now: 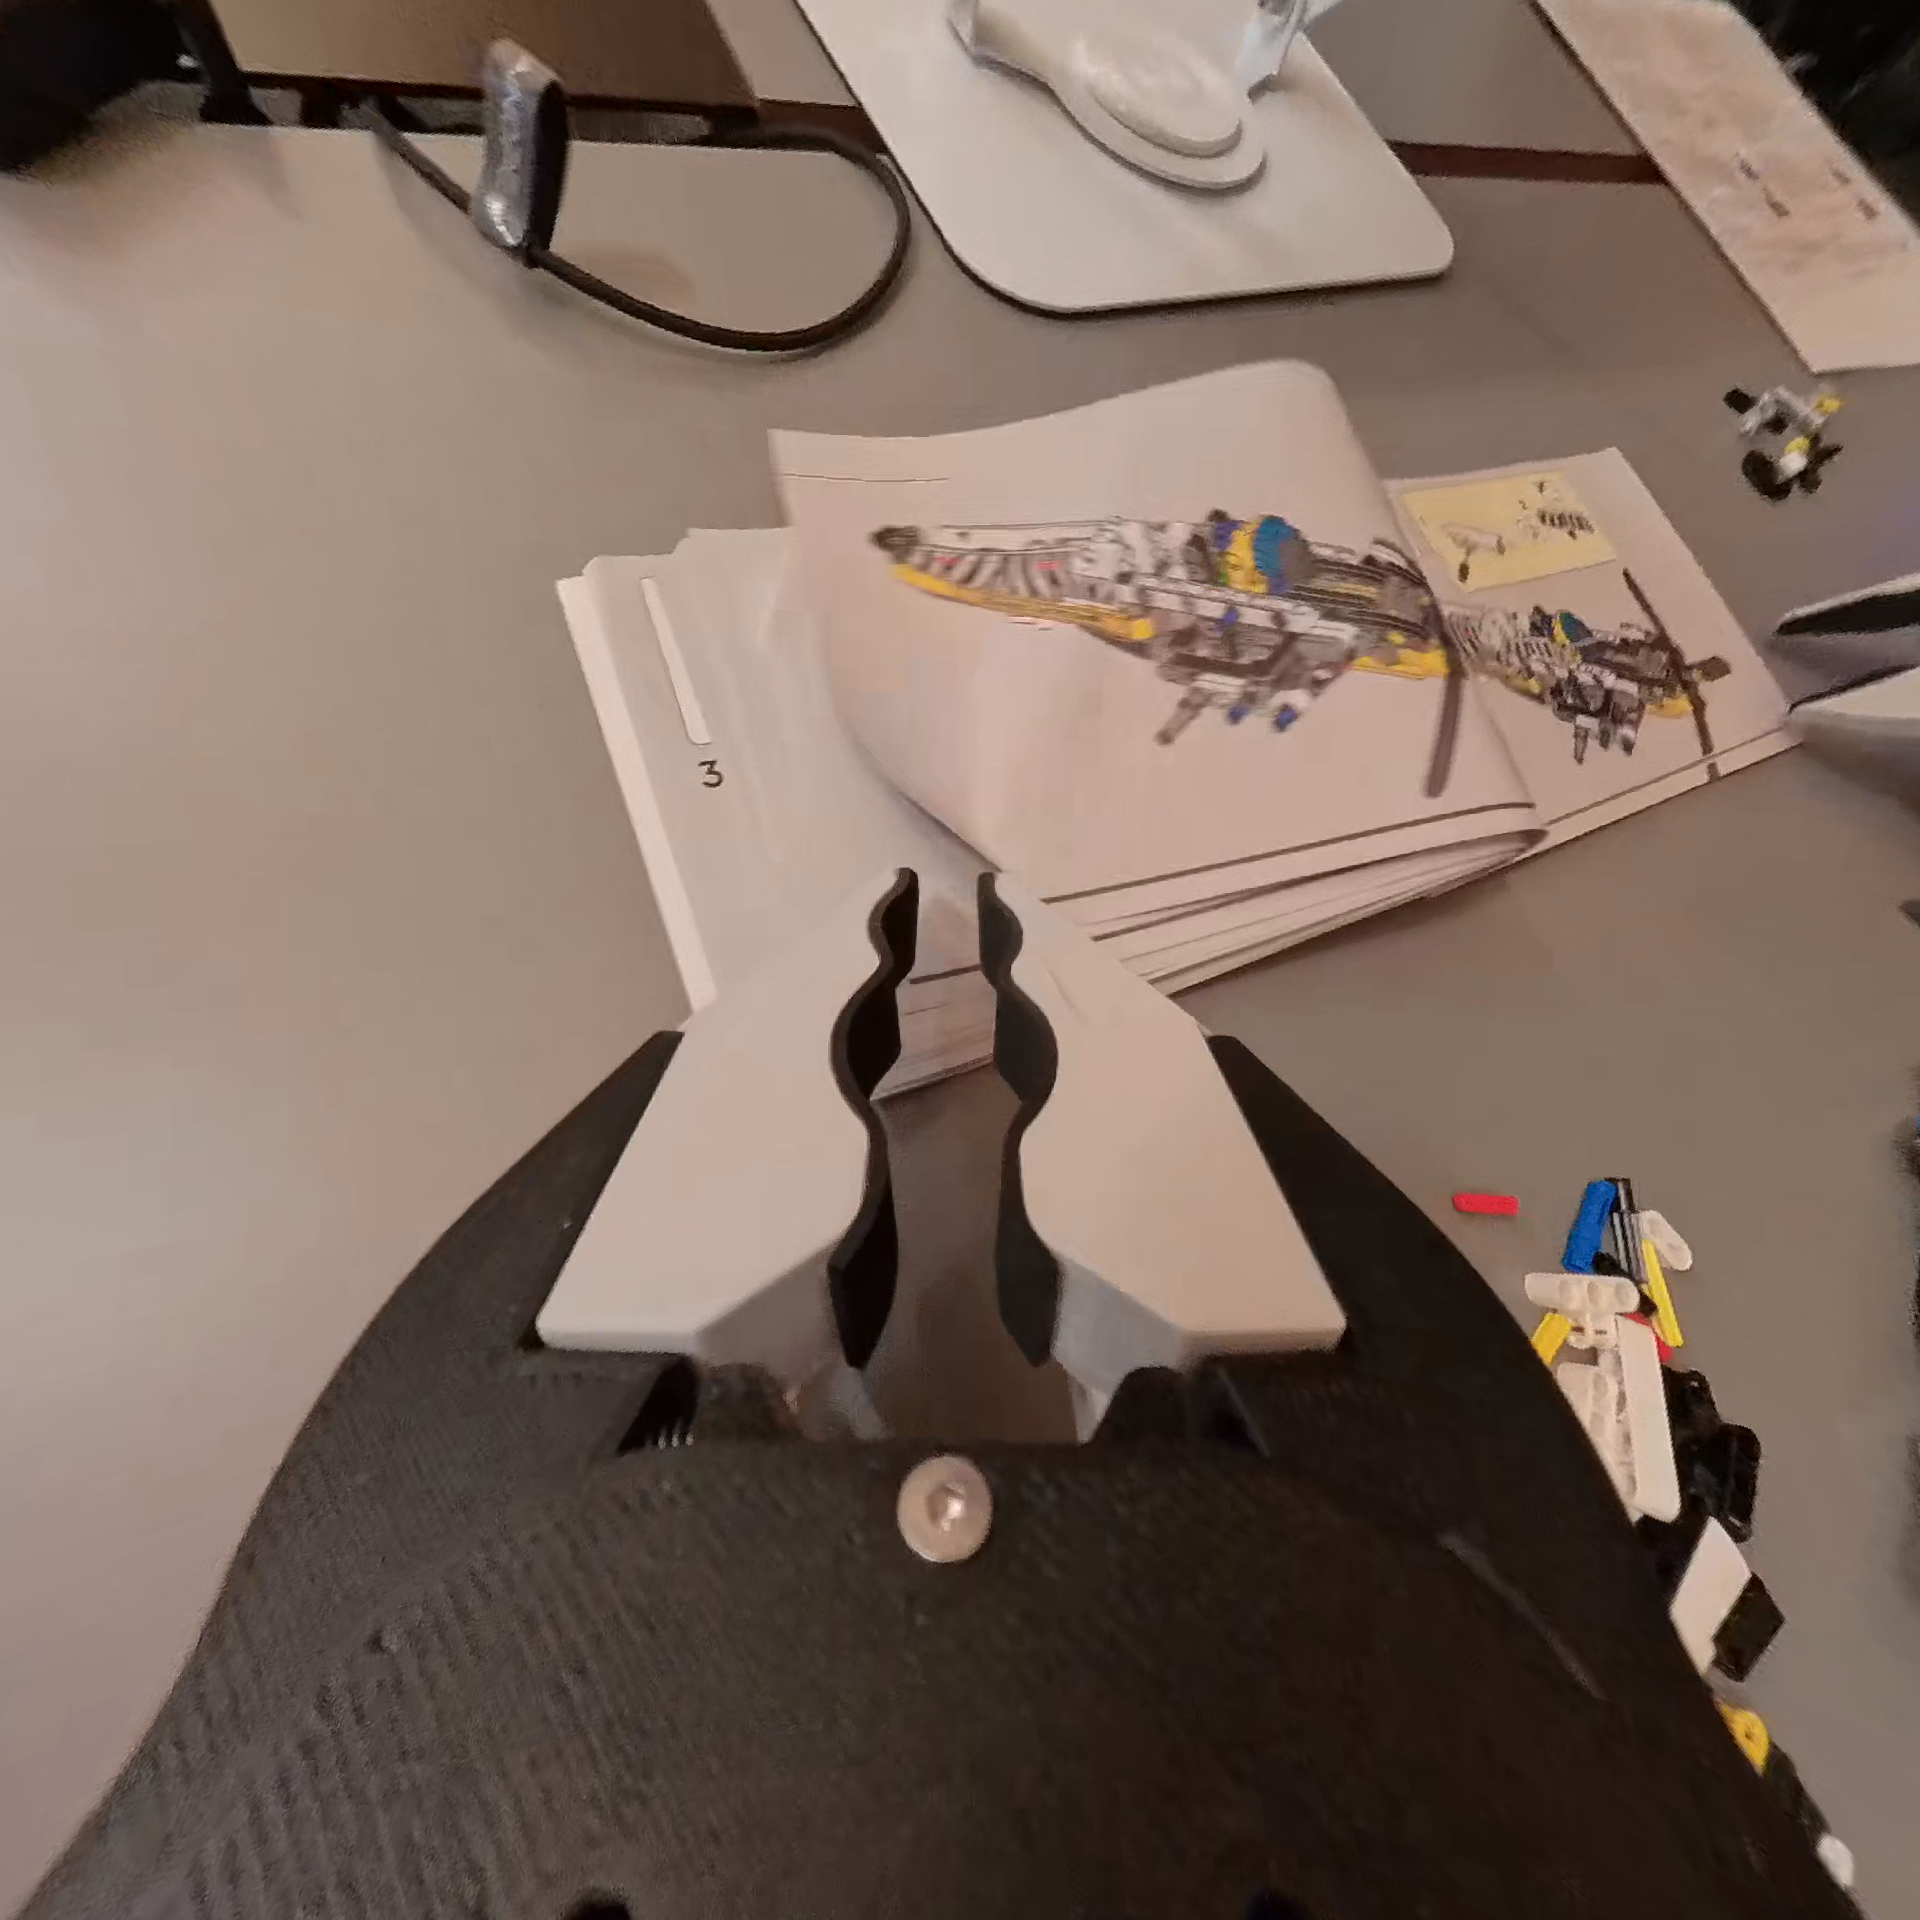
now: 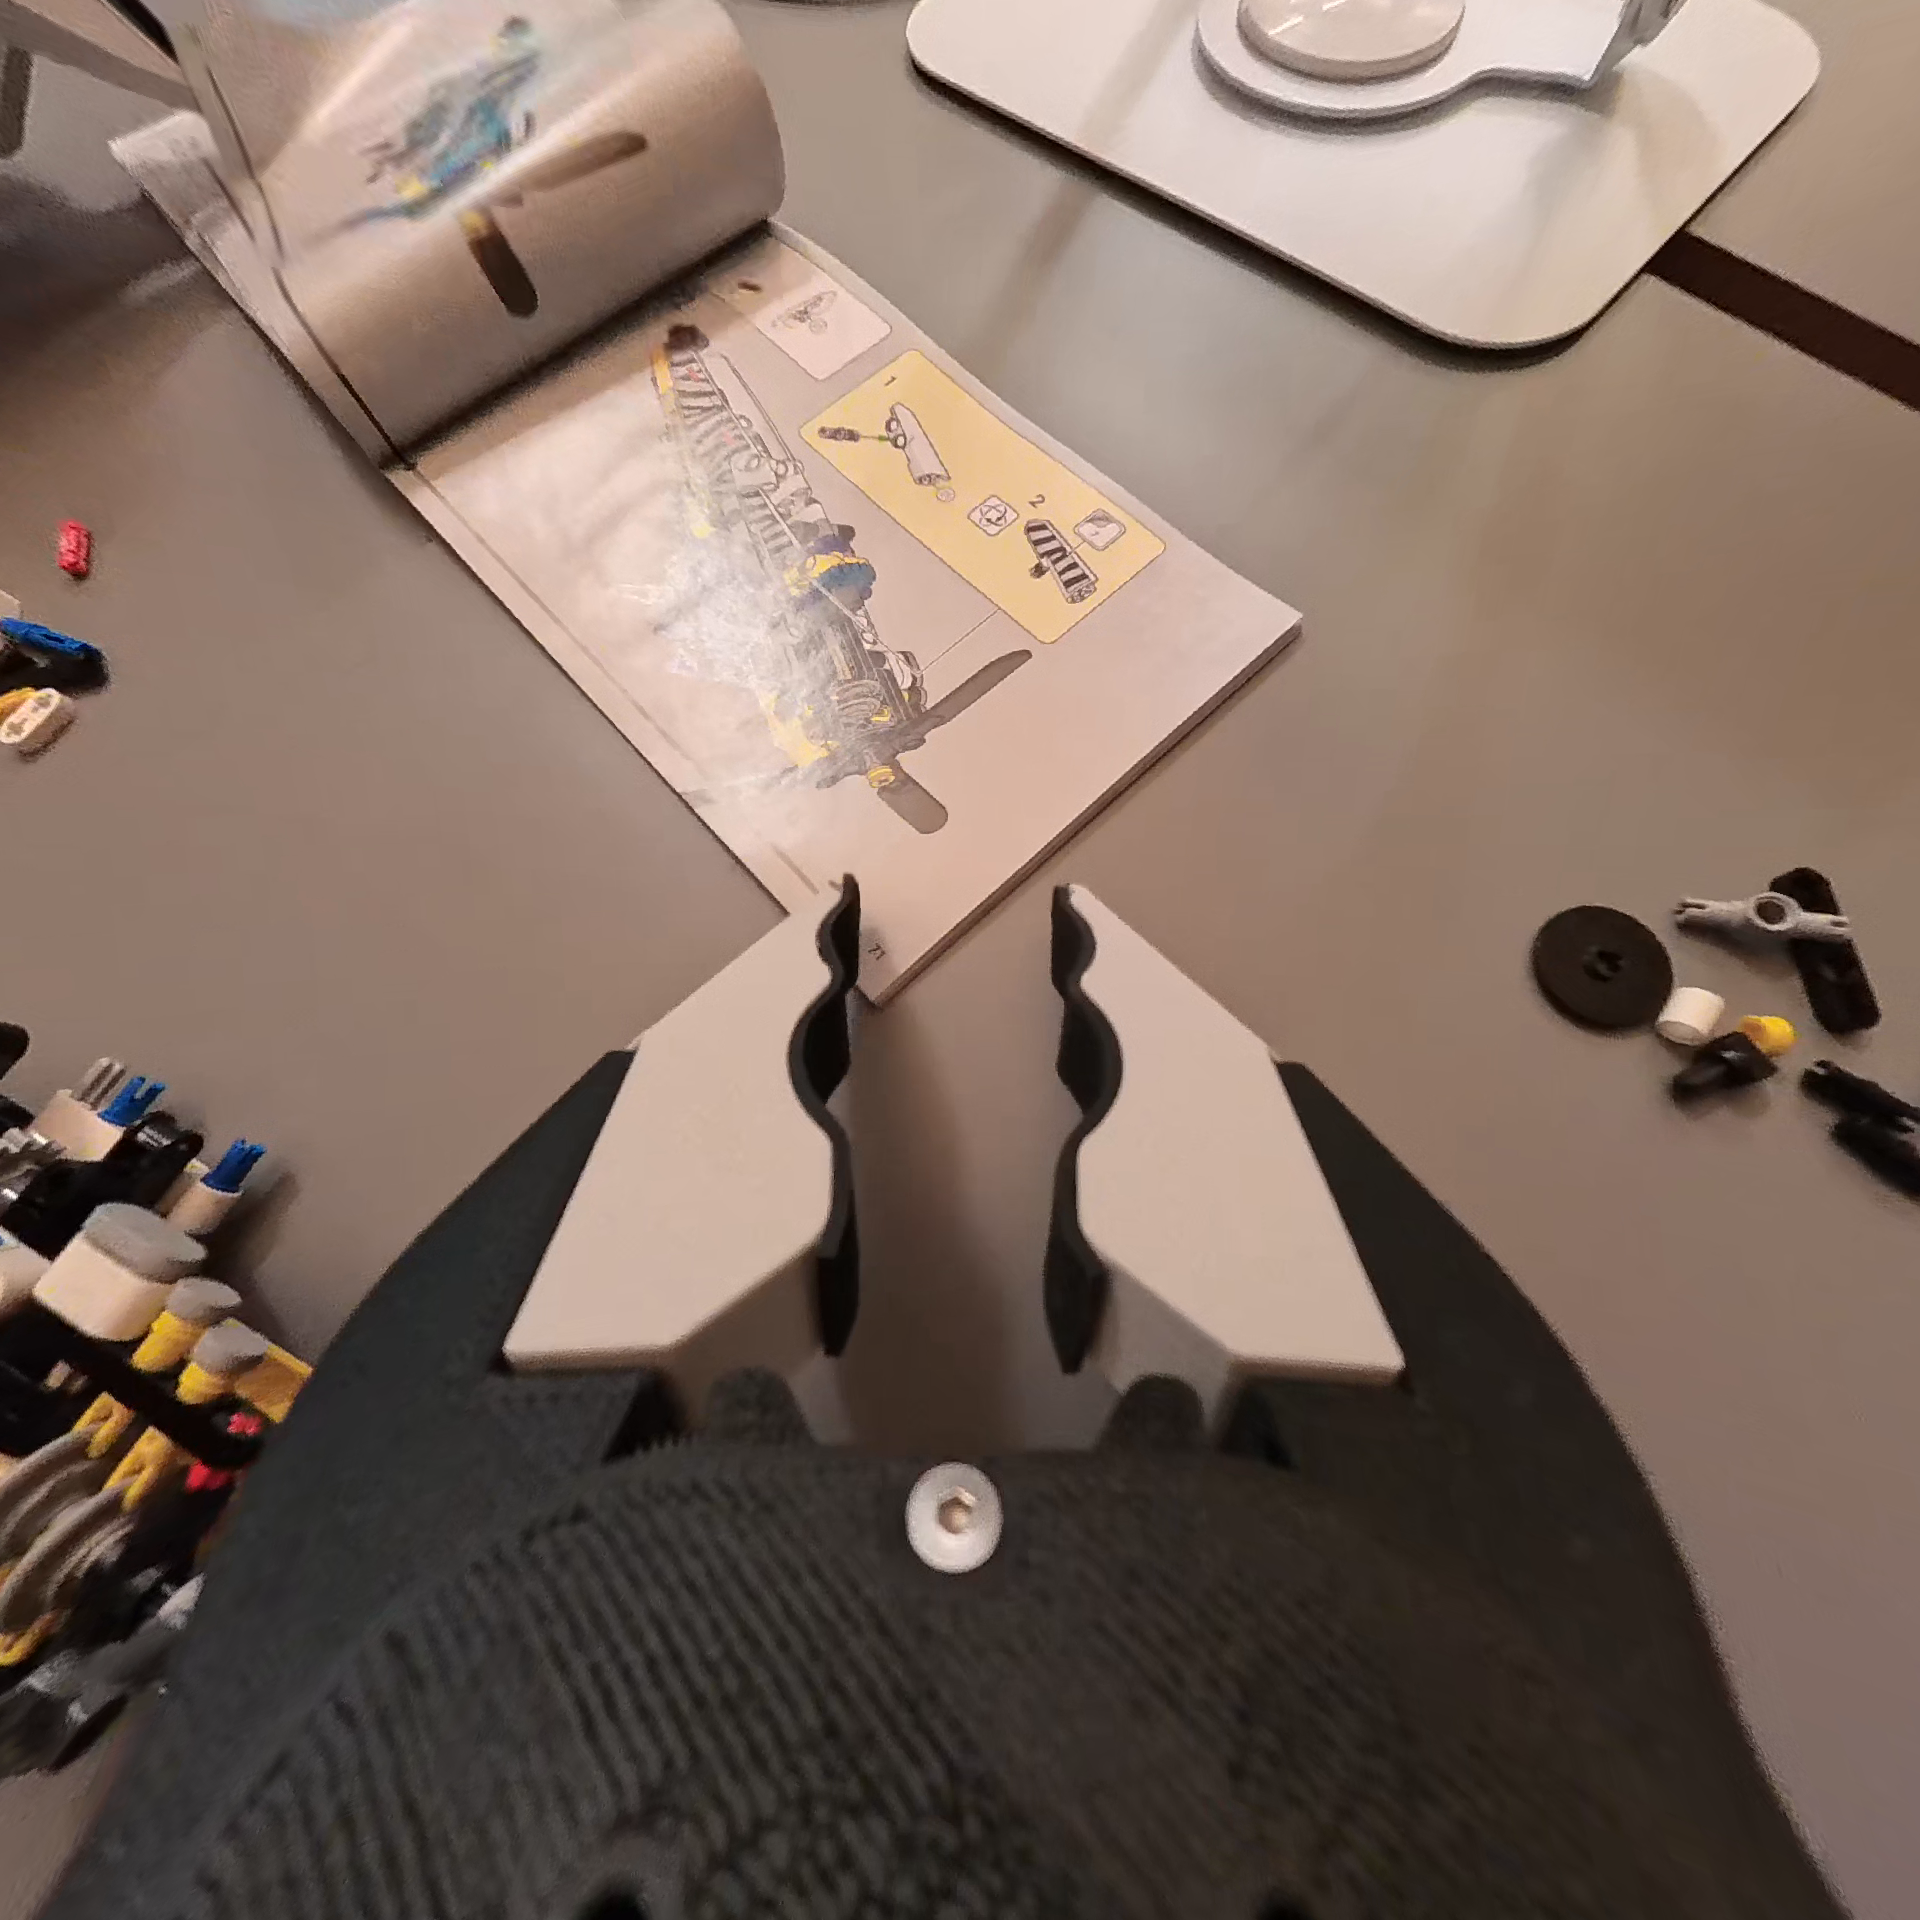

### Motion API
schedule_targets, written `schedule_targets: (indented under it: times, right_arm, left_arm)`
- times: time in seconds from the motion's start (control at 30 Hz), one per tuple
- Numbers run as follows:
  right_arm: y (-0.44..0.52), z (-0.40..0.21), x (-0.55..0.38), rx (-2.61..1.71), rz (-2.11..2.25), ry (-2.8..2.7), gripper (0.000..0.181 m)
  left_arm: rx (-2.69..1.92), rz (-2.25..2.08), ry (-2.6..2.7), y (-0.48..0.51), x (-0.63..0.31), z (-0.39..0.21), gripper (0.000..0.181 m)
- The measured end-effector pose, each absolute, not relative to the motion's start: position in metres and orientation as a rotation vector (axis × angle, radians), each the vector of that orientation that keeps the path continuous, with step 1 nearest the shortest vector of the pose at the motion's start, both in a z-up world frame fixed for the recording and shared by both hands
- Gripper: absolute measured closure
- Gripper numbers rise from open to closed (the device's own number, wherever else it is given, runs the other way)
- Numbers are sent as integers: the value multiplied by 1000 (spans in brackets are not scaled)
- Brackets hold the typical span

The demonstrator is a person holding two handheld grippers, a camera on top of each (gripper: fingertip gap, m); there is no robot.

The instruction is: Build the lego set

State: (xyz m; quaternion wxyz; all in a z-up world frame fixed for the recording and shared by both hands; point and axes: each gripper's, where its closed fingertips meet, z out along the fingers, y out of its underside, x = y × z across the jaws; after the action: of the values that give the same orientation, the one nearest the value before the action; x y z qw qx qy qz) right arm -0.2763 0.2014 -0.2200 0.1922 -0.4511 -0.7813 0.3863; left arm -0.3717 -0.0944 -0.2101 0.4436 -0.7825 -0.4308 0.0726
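The open instruction booklet (image 1: 1195, 707) lies on the grey table (image 1: 312, 831), with one page arched up. My left gripper (image 1: 948, 891) hovers over the booklet's near left corner; its jaws stand a narrow gap apart and hold nothing. A part-built model (image 1: 1631, 1361) of white, black, yellow and blue pieces lies to its right, and it also shows in the right wrist view (image 2: 125, 1299). My right gripper (image 2: 954, 899) is open and empty at the booklet's (image 2: 831, 582) near corner. Loose parts lie to its right: a black disc (image 2: 1600, 966), a grey connector (image 2: 1756, 914), a black beam (image 2: 1823, 961).
A white monitor stand base (image 1: 1143, 208) stands at the back, also in the right wrist view (image 2: 1403, 177). A black cable (image 1: 727, 322) loops at the back left. A paper sheet (image 1: 1766, 177) lies far right. A small red piece (image 1: 1486, 1203) and small parts (image 1: 1782, 442) lie loose. My hands' fingertips stand some 30 cm from each other. To the black disc (image 2: 1600, 966): right tips about 10 cm, left tips about 40 cm.
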Motion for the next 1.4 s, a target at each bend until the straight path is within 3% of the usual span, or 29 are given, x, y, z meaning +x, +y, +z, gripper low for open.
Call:
schedule_targets:
  times: [0.17,0.43,0.7,1.4]
  right_arm:
    - [201,-224,-275,-1246,1033,-2212,146]
    - [200,-225,-275,-1246,1036,-2219,145]
    - [200,-225,-275,-1246,1034,-2222,145]
    - [200,-225,-275,-1244,1031,-2222,144]
  left_arm:
    - [-1851,217,-1093,-104,-380,-196,173]
    - [-1731,222,-800,-63,-357,-156,160]
    - [-2004,307,-748,-43,-346,-196,148]
    - [-2096,221,-1005,-74,-356,-227,167]
